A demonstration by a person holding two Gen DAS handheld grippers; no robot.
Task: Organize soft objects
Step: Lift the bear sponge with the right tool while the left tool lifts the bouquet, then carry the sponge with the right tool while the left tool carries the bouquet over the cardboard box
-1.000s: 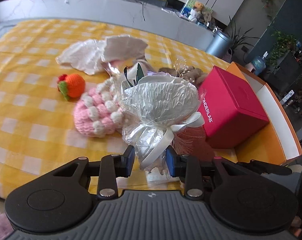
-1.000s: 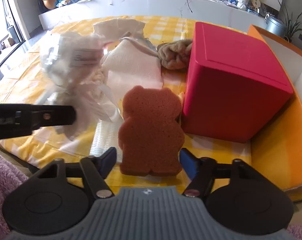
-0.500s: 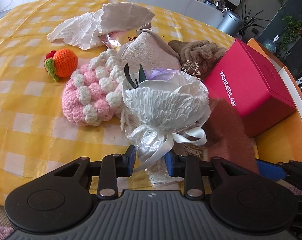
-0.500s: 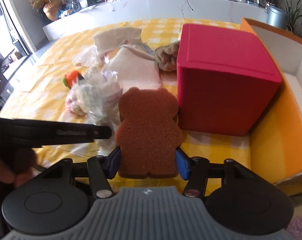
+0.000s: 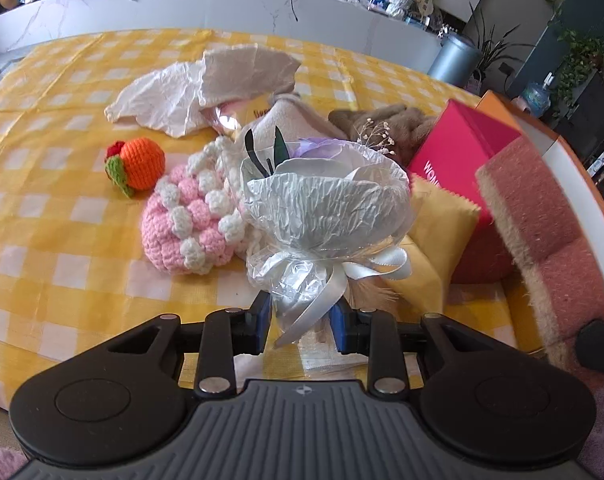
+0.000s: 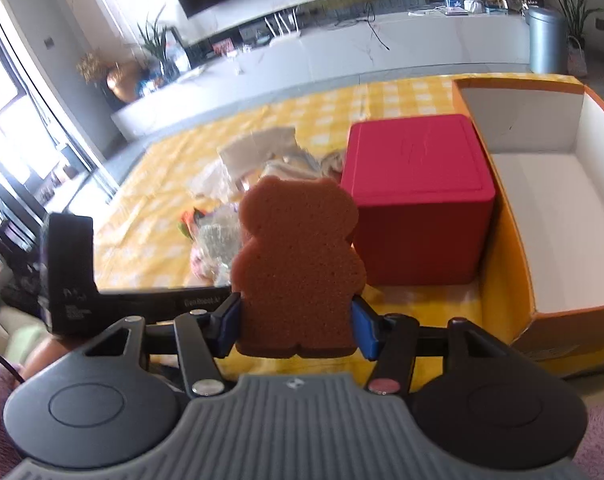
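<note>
- The table, under a yellow checked cloth (image 5: pixel 62 216), carries everything; the soft things lie in a loose cluster at its middle.
- An orange box (image 6: pixel 501 240) with a white inside stands open at the table's right end, its near wall just beside the red box.
- The red box (image 6: pixel 417 200), lid shut, sits on the cloth between the orange box and the cluster.
- A crumpled white bag (image 5: pixel 198 88) lies at the far side of the cluster, with a beige cloth bundle (image 5: pixel 278 120) and a brown plush (image 5: pixel 385 120) nearer the red box.
- The left gripper (image 5: pixel 302 316) has its jaws closed on the ribboned stem of a small wrapped bouquet (image 5: pixel 325 204), which stands up in front of the pink crochet piece.
- The right gripper (image 6: pixel 296 326) pinches the bear-shaped sponge (image 6: pixel 298 264) by its lower sides; the sponge stands upright in the jaws, above the table's near edge, in front of the red box.
- The pink crochet piece (image 5: pixel 186 232), trimmed with white bobbles, lies on the cloth.
- A yellow sachet (image 5: pixel 441 232) leans beside the red box.
- A crochet orange (image 5: pixel 142 162) sits just left of the pink piece.
</note>
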